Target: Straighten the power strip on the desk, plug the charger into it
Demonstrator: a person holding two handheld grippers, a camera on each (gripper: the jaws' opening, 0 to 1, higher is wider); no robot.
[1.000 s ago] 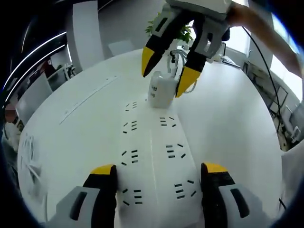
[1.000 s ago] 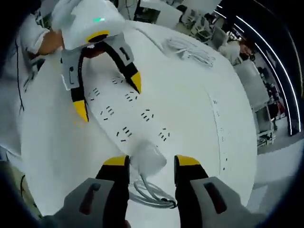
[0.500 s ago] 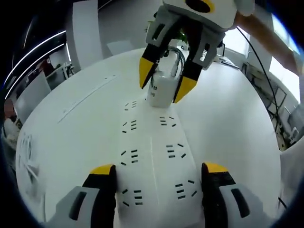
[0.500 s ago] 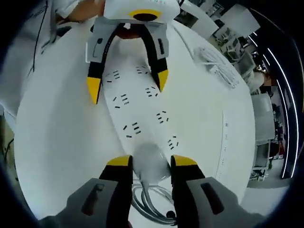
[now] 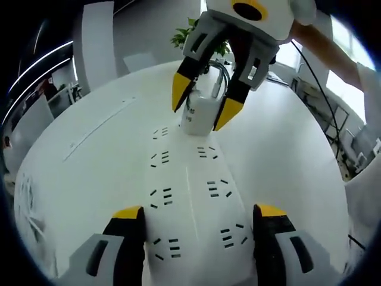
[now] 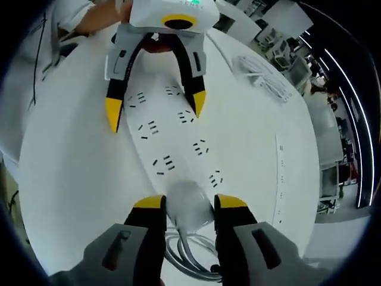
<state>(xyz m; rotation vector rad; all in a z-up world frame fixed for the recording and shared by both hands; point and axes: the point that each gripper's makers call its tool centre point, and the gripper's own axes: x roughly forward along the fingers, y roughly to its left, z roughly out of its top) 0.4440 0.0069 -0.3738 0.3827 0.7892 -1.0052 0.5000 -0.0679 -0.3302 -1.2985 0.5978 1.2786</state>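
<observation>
A long white power strip [image 5: 190, 196] lies on the white round table [image 5: 89, 155], its sockets in two rows. My left gripper [image 5: 197, 211] stands open, one jaw on each side of the strip's near end. A white charger [image 5: 199, 113] sits upright at the strip's far end. My right gripper [image 5: 202, 104] comes down from above with a yellow tip on each side of the charger. In the right gripper view the charger [image 6: 189, 202] is pinched between the right gripper [image 6: 187, 201] jaws, its coiled cable [image 6: 190, 250] below. Beyond it, the left gripper [image 6: 156, 108] straddles the strip [image 6: 172, 137].
A loose bundle of white cable [image 6: 262, 65] lies on the table away from the strip. A person's arm [image 5: 333, 53] reaches in behind the right gripper, and a sleeve [image 6: 53, 24] shows behind the left one. A green plant [image 5: 196, 30] stands past the table's far edge.
The right gripper has turned in line with the strip, and its jaws have drawn slightly closer onto the charger. The left gripper has stayed astride the strip.
</observation>
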